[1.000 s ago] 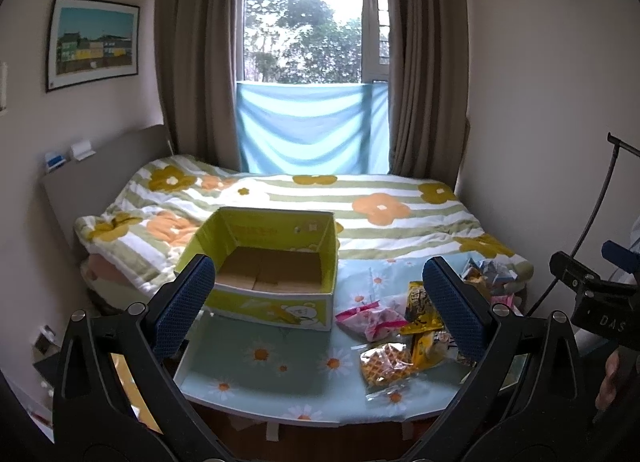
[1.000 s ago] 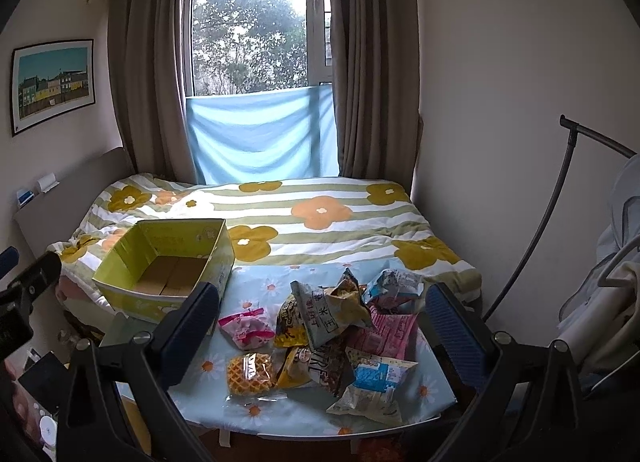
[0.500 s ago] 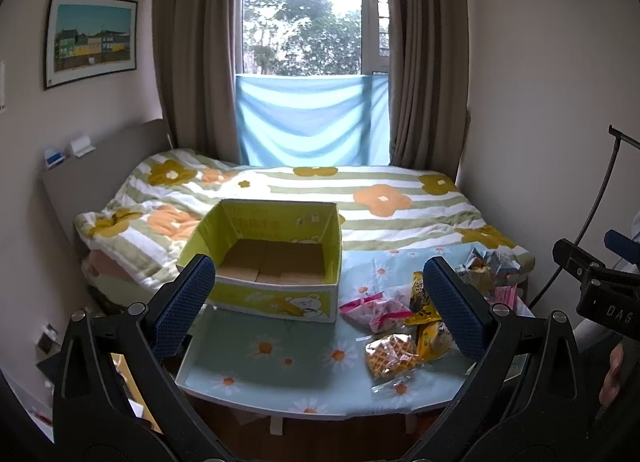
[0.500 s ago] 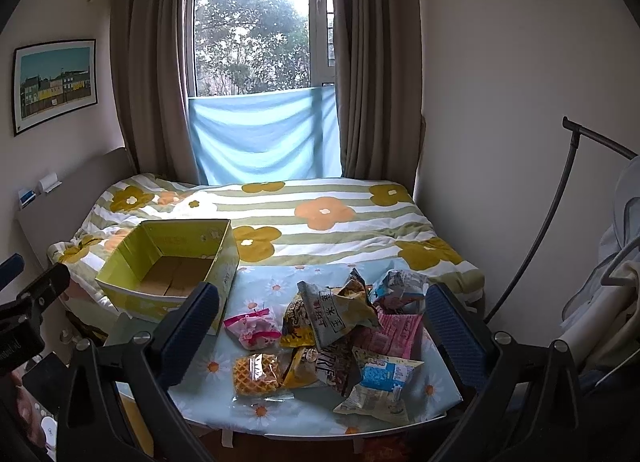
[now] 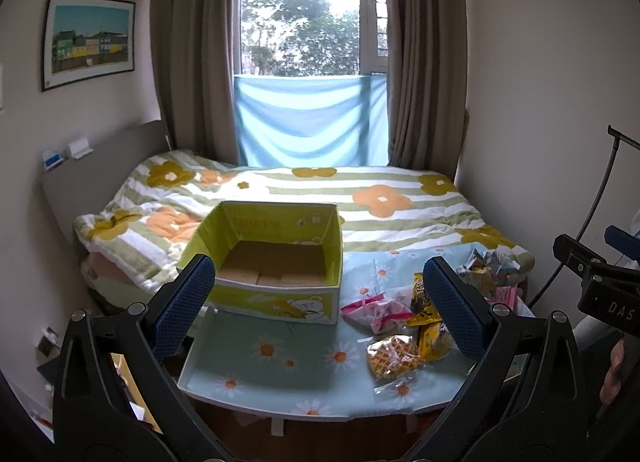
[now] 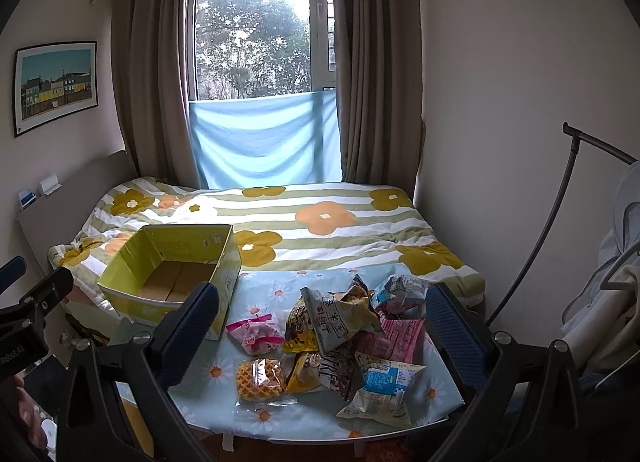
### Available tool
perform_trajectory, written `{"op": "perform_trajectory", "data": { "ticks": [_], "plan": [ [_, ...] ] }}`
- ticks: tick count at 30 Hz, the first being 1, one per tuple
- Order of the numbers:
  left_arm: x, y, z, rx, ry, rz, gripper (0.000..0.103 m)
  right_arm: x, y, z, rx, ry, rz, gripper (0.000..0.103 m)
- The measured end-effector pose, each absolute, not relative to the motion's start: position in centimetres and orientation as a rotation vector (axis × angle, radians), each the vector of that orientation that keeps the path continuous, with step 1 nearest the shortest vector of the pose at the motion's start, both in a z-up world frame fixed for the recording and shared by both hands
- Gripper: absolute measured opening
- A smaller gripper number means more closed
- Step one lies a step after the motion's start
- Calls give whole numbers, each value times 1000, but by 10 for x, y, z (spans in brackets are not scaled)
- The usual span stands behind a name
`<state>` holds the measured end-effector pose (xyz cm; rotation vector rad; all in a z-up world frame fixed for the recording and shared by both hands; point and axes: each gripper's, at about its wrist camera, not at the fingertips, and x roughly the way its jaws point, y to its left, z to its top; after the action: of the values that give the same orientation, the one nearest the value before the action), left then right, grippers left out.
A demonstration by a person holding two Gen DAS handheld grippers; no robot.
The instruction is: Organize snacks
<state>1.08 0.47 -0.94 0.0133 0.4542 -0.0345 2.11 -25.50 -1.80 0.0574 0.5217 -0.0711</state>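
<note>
An empty yellow-green cardboard box point(image 5: 276, 262) point(image 6: 172, 278) stands on the left of a small table with a daisy cloth point(image 5: 280, 358) point(image 6: 436, 386). A pile of snack packets point(image 6: 352, 338) lies on the table's right side: a waffle pack point(image 5: 394, 354) point(image 6: 260, 378), a pink pack point(image 5: 378, 312) point(image 6: 256, 332), yellow, pink and blue-white bags. My left gripper point(image 5: 318, 308) is open and empty, above the table's near edge. My right gripper point(image 6: 320, 332) is open and empty, in front of the pile.
A bed with a flowered striped quilt point(image 5: 360, 198) lies behind the table. Walls stand close on the left and right. A black curved stand point(image 6: 560, 206) and hanging laundry point(image 6: 612, 282) are at the right.
Both grippers have risen slightly and drawn back a little; the table and box sit lower in both views. Nothing was picked up.
</note>
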Motion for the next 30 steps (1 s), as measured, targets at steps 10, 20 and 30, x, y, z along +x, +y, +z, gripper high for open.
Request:
{"op": "perform_trajectory", "data": {
  "ticks": [10, 20, 30],
  "plan": [
    [12, 3, -10, 15, 451, -38, 103, 21, -255, -18, 58, 518, -74, 103],
    [13, 4, -10, 5, 449, -44, 103, 22, -255, -15, 58, 516, -77, 103],
    [41, 3, -32, -4, 570, -118, 103, 26, -270, -42, 120, 595, -131, 103]
  ]
}}
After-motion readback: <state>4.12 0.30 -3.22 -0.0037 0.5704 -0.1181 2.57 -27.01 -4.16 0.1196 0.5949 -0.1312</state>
